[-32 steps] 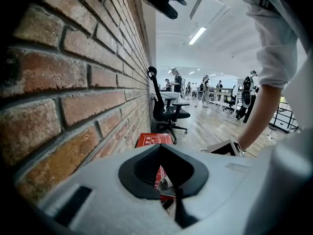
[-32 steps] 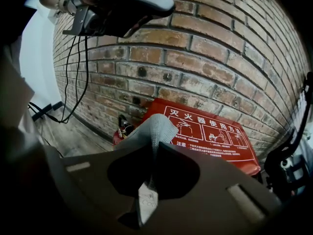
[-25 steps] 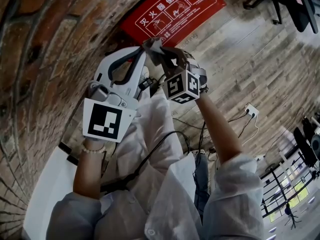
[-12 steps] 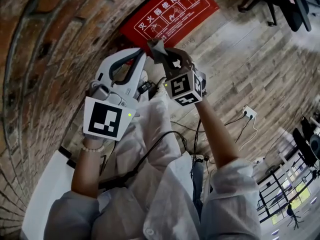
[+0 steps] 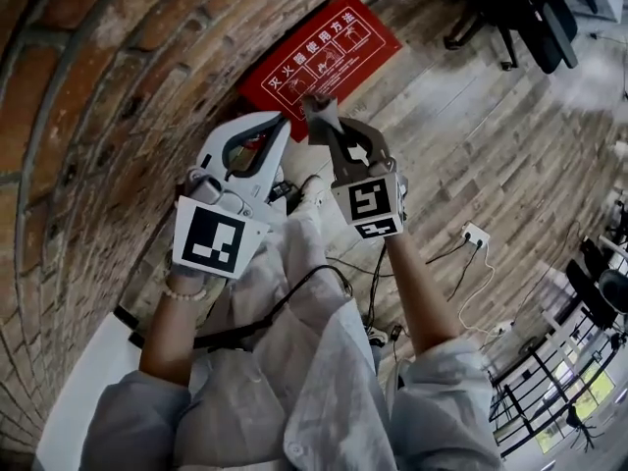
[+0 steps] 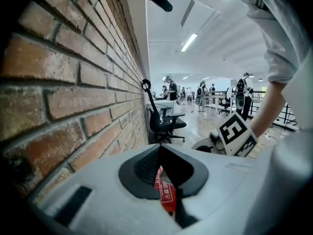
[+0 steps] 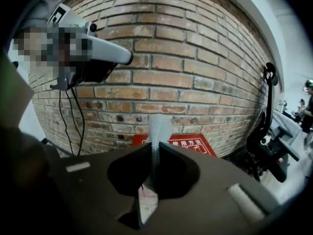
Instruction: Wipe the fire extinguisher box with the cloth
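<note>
1. Nearest, head view: white shirt (image 5: 294,391) w/ a black cable (image 5: 294,292) across it. Both forearms reach fwd; bead bracelet (image 5: 182,290) on the left wrist.
2. Marker cubes: left one (image 5: 208,238) big and white; right one (image 5: 370,204) smaller, on the dark tool.
3. Left gripper (image 5: 283,121) is white, held beside the brick wall (image 5: 88,116). Its own view shows the left gripper (image 6: 159,150) w/ tips pressed together and nothing between them; only a sliver of red shows thru the gap below the tips.
4. Right gripper (image 5: 324,126) is dark, just beside the left one, tips close but apart from it. Own view: right gripper (image 7: 152,148) is pinched on the cloth (image 7: 159,126), a thin pale strip that stands up past the tips. In the head view the cloth (image 5: 316,106) sticks out toward the box.
5. Fire extinguisher box (image 5: 314,57): red, white print + pictograms, on the floor against the wall foot, just beyond both tools. Cloth isn't touching it. The box (image 7: 188,142) sits dead ahead of the right tool; a sliver of it (image 6: 166,195) shows ahead of the left one.
6. Farther: wood plank floor (image 5: 491,135), floor socket (image 5: 474,234) w/ leads, black office chair (image 5: 530,8) at the wall's far end.
7. Far bkgd, left gripper view: open office, several people standing (image 6: 239,89).
</note>
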